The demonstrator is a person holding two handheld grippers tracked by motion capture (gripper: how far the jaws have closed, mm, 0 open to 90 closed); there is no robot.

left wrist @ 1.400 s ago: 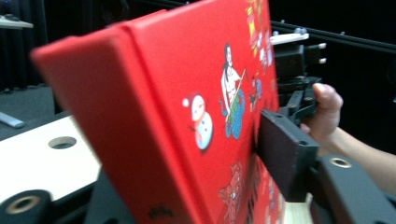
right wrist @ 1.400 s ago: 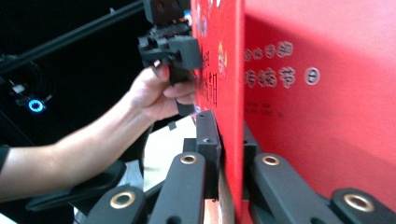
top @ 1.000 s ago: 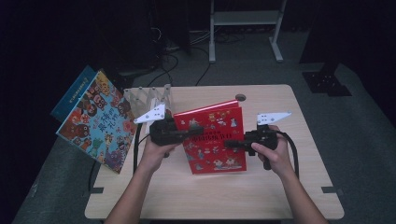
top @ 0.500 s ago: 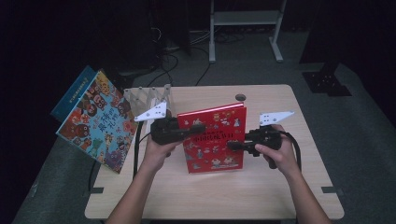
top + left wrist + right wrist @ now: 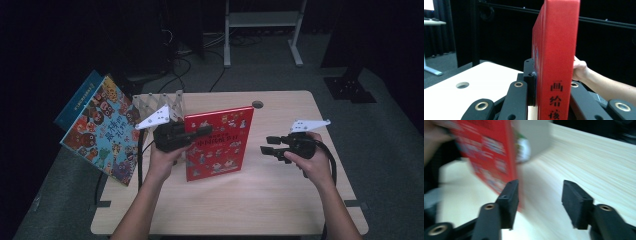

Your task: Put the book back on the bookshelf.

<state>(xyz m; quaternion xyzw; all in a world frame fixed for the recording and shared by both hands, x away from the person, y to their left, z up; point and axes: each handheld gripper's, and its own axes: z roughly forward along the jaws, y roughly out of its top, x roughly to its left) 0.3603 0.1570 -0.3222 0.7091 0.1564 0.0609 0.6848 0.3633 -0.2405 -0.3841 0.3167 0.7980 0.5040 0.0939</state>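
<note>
Your left gripper point(image 5: 192, 134) pinches the red book point(image 5: 217, 142) at its 9 o'clock edge, raised near table point(image 5: 280, 195) centre. Your right gripper point(image 5: 266, 148) sits at the book's 3 o'clock, jaws spread, holding nothing.

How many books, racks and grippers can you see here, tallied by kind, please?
Books: 2, the red book and the blue picture book
Racks: 1, the white slotted rack
Grippers: 2, the left gripper and the right gripper
Total: 5
</note>
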